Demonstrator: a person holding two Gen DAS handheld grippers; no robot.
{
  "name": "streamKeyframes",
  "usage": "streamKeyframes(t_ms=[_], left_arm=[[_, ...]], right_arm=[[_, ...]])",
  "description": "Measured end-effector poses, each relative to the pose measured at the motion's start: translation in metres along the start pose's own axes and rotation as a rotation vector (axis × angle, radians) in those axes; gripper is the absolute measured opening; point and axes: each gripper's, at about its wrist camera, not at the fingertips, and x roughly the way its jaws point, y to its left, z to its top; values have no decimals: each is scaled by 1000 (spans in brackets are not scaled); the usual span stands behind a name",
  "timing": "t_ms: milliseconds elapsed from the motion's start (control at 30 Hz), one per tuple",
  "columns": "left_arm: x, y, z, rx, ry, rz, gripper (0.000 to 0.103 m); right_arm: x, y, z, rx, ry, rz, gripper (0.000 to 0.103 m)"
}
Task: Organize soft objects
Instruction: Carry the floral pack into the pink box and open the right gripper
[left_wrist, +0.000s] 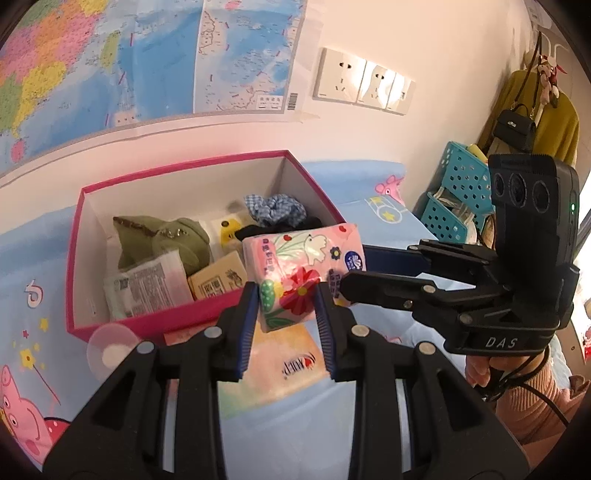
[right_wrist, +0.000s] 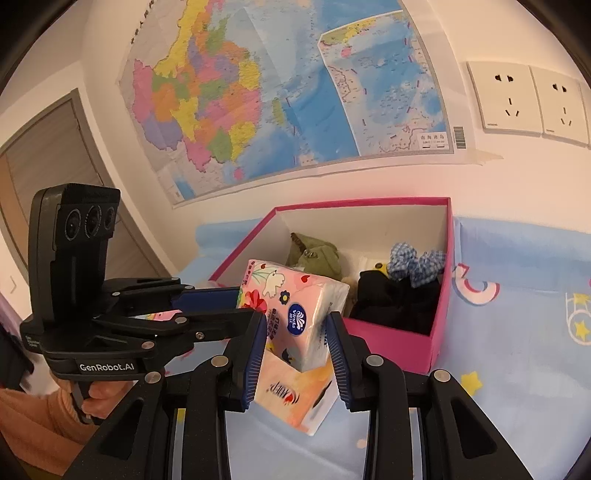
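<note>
A pink floral tissue pack hangs in the air just in front of the pink cardboard box. My left gripper is shut on its near end. From the right, my right gripper is shut on its other end. The open box holds a green plush, a blue checked scrunchie, black cloth and flat packets. A second peach tissue pack lies on the bed below the held one.
The box stands on a blue cartoon-print bedsheet against a wall with a map and sockets. Blue perforated baskets and hanging clothes with a black bag are at the right. A hand holds the right gripper.
</note>
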Motion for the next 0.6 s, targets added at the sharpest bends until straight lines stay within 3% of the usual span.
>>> streamKeyframes(t_ms=[600], left_arm=[[42, 30, 26, -71, 57, 48, 32]], right_arm=[[45, -30, 25, 63, 38, -6, 36]])
